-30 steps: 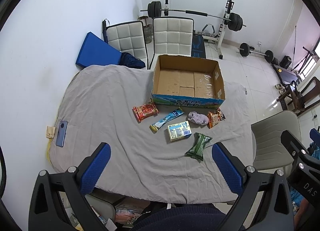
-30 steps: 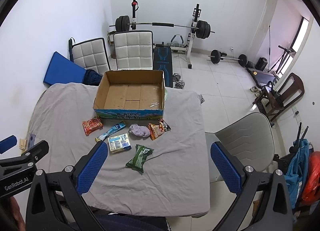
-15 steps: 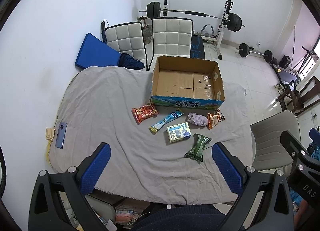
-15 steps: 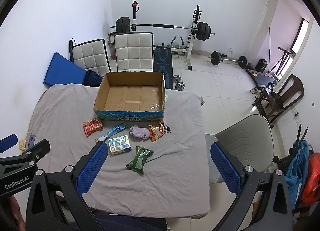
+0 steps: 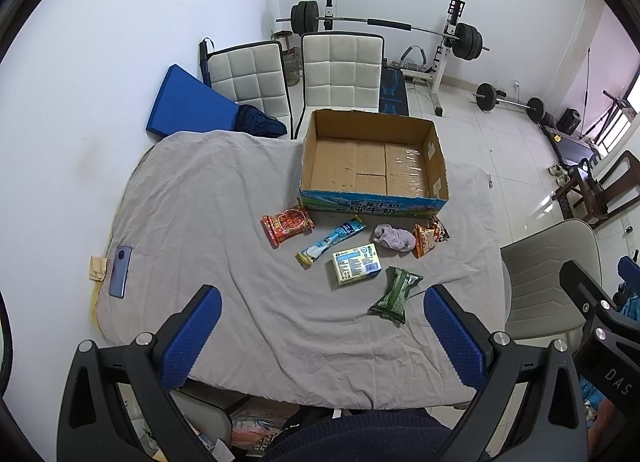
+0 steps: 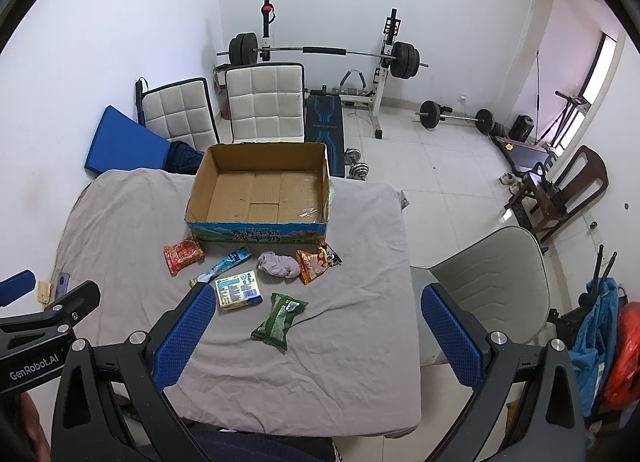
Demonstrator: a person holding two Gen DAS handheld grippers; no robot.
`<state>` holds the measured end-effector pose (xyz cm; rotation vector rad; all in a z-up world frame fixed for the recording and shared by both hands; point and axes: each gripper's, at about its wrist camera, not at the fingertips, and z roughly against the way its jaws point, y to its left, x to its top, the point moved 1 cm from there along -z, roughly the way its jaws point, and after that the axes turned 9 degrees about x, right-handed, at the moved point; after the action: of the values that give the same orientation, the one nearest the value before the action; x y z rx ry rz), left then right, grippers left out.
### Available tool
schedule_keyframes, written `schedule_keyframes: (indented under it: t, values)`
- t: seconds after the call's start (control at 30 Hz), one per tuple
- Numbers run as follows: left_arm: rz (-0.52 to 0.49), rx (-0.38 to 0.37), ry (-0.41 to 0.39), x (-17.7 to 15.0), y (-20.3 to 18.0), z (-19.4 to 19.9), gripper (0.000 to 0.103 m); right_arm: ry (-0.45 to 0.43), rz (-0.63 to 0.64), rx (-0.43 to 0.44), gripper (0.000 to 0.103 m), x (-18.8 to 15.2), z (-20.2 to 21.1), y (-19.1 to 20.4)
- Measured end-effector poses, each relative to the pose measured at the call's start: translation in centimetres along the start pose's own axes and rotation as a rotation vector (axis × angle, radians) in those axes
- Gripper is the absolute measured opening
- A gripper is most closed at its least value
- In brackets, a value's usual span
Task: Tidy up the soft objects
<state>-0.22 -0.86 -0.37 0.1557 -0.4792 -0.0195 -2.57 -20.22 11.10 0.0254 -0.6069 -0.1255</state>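
Observation:
An empty cardboard box (image 5: pixel 374 160) (image 6: pixel 260 190) stands open on the grey-covered table (image 5: pixel 208 214) (image 6: pixel 120 222). In front of it lie a red snack pack (image 5: pixel 287 223) (image 6: pixel 183 255), a blue stick pack (image 5: pixel 332 239) (image 6: pixel 224 262), a yellow-blue tissue pack (image 5: pixel 356 263) (image 6: pixel 238 290), a purple cloth (image 5: pixel 394 237) (image 6: pixel 277 265), an orange snack bag (image 5: pixel 430 237) (image 6: pixel 317 261) and a green pack (image 5: pixel 396 289) (image 6: pixel 280 316). My left gripper (image 5: pixel 320 336) and right gripper (image 6: pixel 316 336) are both open and empty, held high above the table's near edge.
A phone (image 5: pixel 120 271) lies at the table's left edge. Two white chairs (image 5: pixel 340 74) and a blue mat (image 5: pixel 188 104) stand behind the table, a grey chair (image 6: pixel 492 286) at its right. A weight bench with barbell (image 6: pixel 324 52) is at the back.
Both views have shifted slightly; the objects sit a little lower in the right wrist view. Nothing on the table has moved and both grippers stay open.

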Motion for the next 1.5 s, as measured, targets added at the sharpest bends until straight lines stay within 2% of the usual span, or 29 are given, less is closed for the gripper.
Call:
schedule_keyframes:
  t: [0.27, 0.43, 0.57, 0.67, 0.7, 0.83, 0.9, 1.0, 1.1, 1.2, 1.23, 1.27, 1.37, 1.5]
  values:
    - [-0.007, -0.001, 0.018, 0.5, 0.0, -1.1, 0.103, 0.019, -0.011, 0.007, 0.103, -0.1, -0.6, -0.3]
    - [-0.009, 0.019, 0.014, 1.8, 0.2, -4.4, 0.103, 0.084, -0.055, 0.024, 0.103, -0.2, -4.4, -1.4]
    - [-0.060, 0.057, 0.067, 2.6, -0.6, -10.0, 0.103, 0.227, -0.104, 0.044, 0.103, -0.9, -11.7, -3.0]
    - [-0.125, 0.077, 0.121, 2.7, -1.6, -15.3, 0.103, 0.341, -0.157, 0.072, 0.103, -2.7, -18.4, -4.0]
    - [-0.153, 0.066, 0.137, 2.5, -2.2, -17.5, 0.103, 0.378, -0.177, 0.085, 0.103, -3.5, -20.6, -4.2]
    - [-0.236, 0.106, 0.206, 1.7, -4.2, -24.2, 0.103, 0.545, -0.274, 0.123, 0.103, -7.3, -30.3, -4.6]
    - [-0.280, 0.119, 0.236, 1.1, -5.1, -27.0, 0.103, 0.604, -0.320, 0.165, 0.103, -9.3, -34.3, -4.3]
    - [-0.349, 0.131, 0.261, 0.4, -6.4, -30.5, 0.103, 0.682, -0.367, 0.178, 0.101, -11.7, -39.5, -3.3]
    - [-0.394, 0.126, 0.288, 0.1, -7.3, -33.2, 0.103, 0.746, -0.391, 0.162, 0.093, -13.8, -43.9, -2.7]
    - [-0.441, 0.117, 0.315, -0.5, -8.0, -35.1, 0.103, 0.794, -0.401, 0.151, 0.070, -15.5, -46.6, -2.3]
    - [-0.456, 0.109, 0.320, -0.6, -8.3, -35.6, 0.103, 0.805, -0.403, 0.149, 0.055, -16.0, -47.1, -2.3]
    - [-0.470, 0.101, 0.323, -0.7, -8.6, -36.0, 0.103, 0.809, -0.403, 0.137, 0.050, -16.2, -47.3, -2.4]
    - [-0.528, 0.068, 0.337, -0.7, -9.9, -37.0, 0.103, 0.797, -0.409, 0.146, 0.045, -16.6, -47.1, -3.2]
    - [-0.647, 0.023, 0.362, -0.8, -12.4, -38.6, 0.103, 0.796, -0.360, 0.112, 0.045, -16.9, -46.0, -4.7]
